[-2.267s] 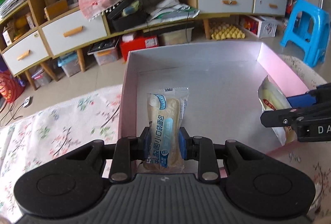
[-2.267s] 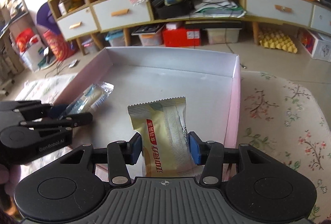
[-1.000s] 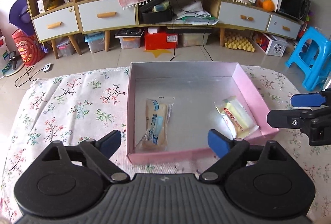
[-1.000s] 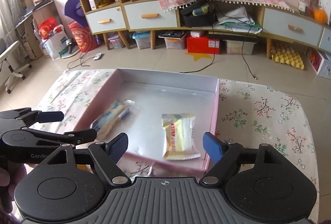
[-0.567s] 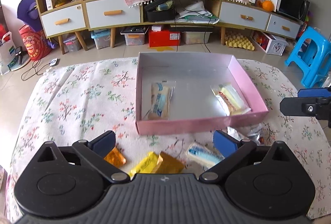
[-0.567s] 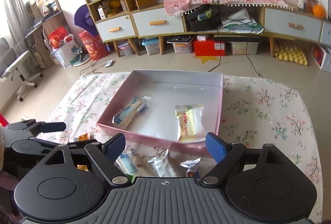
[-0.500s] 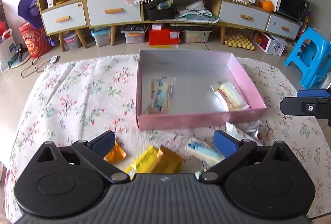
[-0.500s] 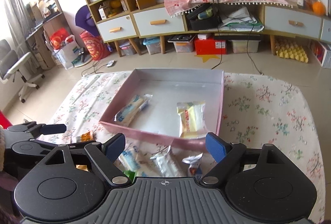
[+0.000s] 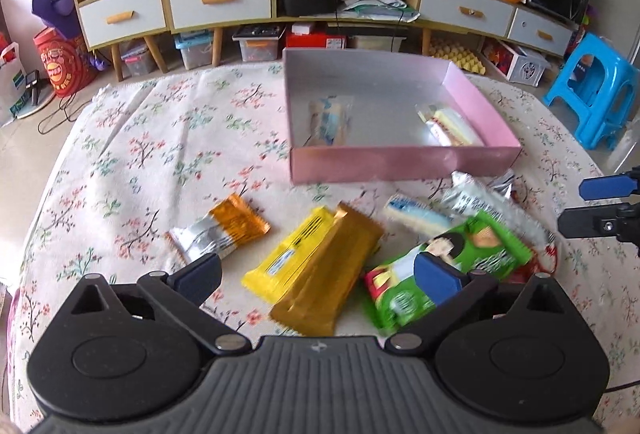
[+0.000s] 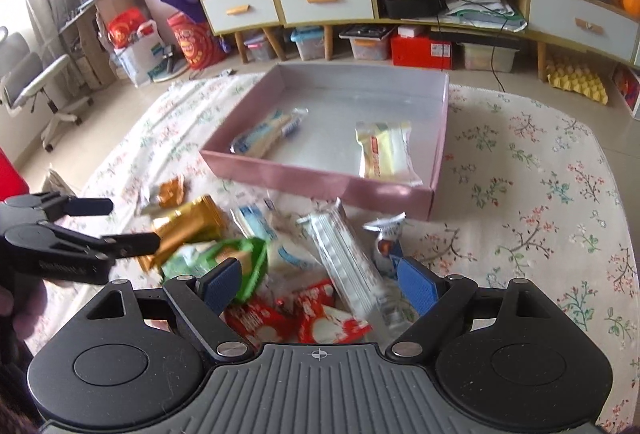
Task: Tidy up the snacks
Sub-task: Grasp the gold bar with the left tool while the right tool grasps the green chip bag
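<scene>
Hovering with jaws apart and empty, left gripper (image 9: 316,274) and right gripper (image 10: 318,284) face overlapping foil snack packets (image 10: 348,266) at lower centre, before the pink cardboard box (image 9: 404,163); closing may pinch two.

Both grippers have let go of their packets and drawn back from the shallow pink cardboard box (image 9: 404,163). The clear blue-printed bread packet (image 9: 329,121) and the pale yellow wrapped cake (image 10: 386,151) now lie inside it. The left gripper (image 9: 318,276) and the right gripper (image 10: 320,284) have just been opening, nothing between the jaws, above loose snack packets low in the frame.
</scene>
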